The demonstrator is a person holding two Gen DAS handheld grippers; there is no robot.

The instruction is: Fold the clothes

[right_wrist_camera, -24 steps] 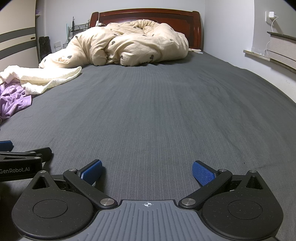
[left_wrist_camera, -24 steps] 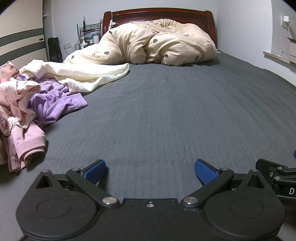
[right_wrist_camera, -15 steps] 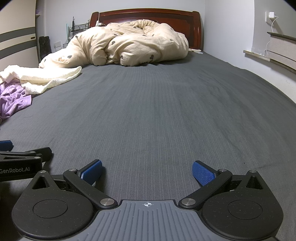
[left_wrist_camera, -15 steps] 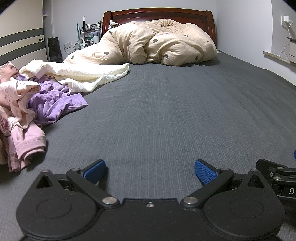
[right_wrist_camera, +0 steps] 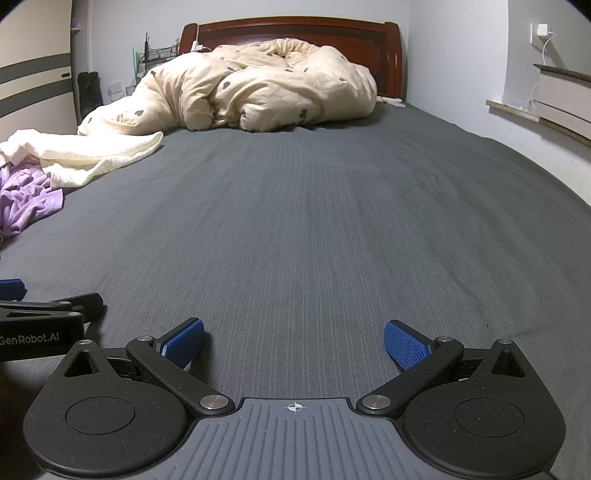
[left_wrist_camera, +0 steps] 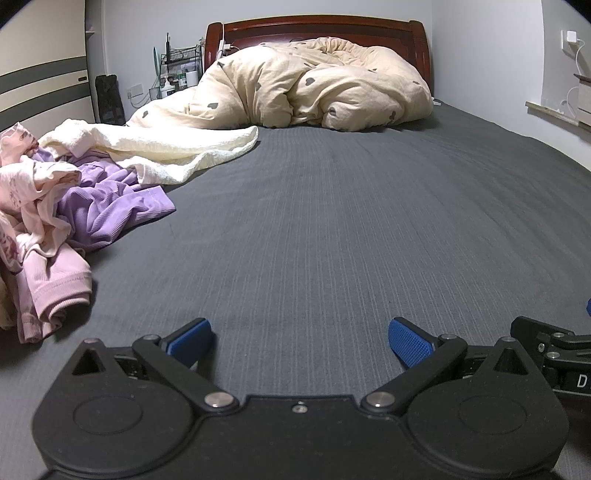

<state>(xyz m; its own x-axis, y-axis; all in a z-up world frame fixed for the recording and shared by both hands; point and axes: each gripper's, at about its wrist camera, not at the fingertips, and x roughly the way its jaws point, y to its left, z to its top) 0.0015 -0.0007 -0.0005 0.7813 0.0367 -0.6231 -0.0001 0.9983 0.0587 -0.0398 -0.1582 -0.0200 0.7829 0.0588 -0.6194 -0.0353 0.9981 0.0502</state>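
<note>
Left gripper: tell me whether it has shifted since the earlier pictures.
No. The left gripper sits open over the grey sheet, and the purple garment and headboard keep their places in its view.

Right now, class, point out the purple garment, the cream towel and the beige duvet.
purple garment (left_wrist_camera: 122,206), left wrist view, on its ribbed front fold.
cream towel (left_wrist_camera: 177,147), left wrist view, mid-cloth.
beige duvet (right_wrist_camera: 258,85), right wrist view, on its bunched middle.
</note>
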